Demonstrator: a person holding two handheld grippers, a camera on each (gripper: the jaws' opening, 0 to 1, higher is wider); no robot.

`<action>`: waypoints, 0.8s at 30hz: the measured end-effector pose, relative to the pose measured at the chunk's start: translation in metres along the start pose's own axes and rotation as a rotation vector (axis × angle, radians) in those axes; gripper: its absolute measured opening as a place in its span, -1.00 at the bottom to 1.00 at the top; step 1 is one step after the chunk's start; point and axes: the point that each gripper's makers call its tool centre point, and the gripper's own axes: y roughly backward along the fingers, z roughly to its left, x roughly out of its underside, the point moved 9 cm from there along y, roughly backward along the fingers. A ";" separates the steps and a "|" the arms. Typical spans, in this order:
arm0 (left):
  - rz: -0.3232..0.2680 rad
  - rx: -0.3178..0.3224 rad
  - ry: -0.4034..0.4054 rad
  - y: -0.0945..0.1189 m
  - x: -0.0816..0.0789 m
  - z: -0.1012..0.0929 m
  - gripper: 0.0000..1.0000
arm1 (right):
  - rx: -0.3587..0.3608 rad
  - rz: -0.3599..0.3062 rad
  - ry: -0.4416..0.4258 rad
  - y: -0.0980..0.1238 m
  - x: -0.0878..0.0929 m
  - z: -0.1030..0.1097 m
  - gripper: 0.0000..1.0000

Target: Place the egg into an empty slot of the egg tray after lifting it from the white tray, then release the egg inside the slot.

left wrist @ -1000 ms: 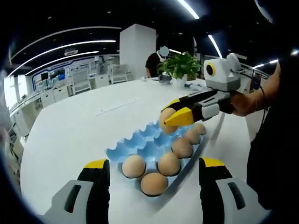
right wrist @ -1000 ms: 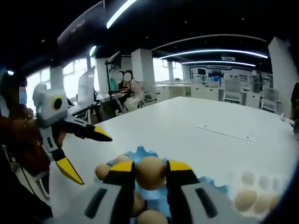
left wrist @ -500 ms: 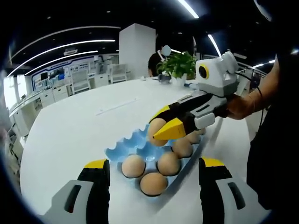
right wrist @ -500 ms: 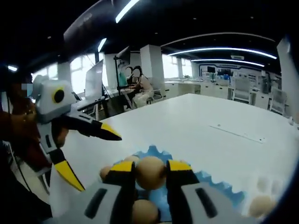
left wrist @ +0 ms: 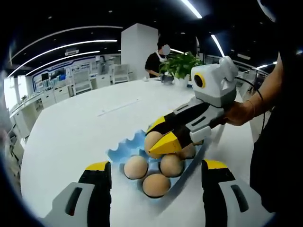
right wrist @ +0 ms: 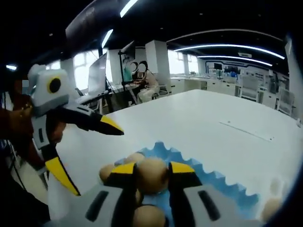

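Right claw [right wrist: 152, 176] grips egg [right wrist: 151, 174], seemingly above blue tray [left wrist: 124, 152].

The egg tray [left wrist: 124, 152] is light blue with a scalloped edge, and its eggs [left wrist: 136, 167] are tan-brown. The held egg [right wrist: 151, 174] is the same tan. Both the right tool [right wrist: 151, 171] and the left tool [left wrist: 156, 166] are grey with black jaws tipped yellow. The worktop [left wrist: 75, 127] is plain white; at one o'clock, a plant [left wrist: 182, 65] is green.
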 end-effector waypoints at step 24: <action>-0.001 -0.004 -0.006 0.001 -0.002 0.000 0.55 | -0.022 0.026 -0.026 -0.001 0.007 -0.004 -0.47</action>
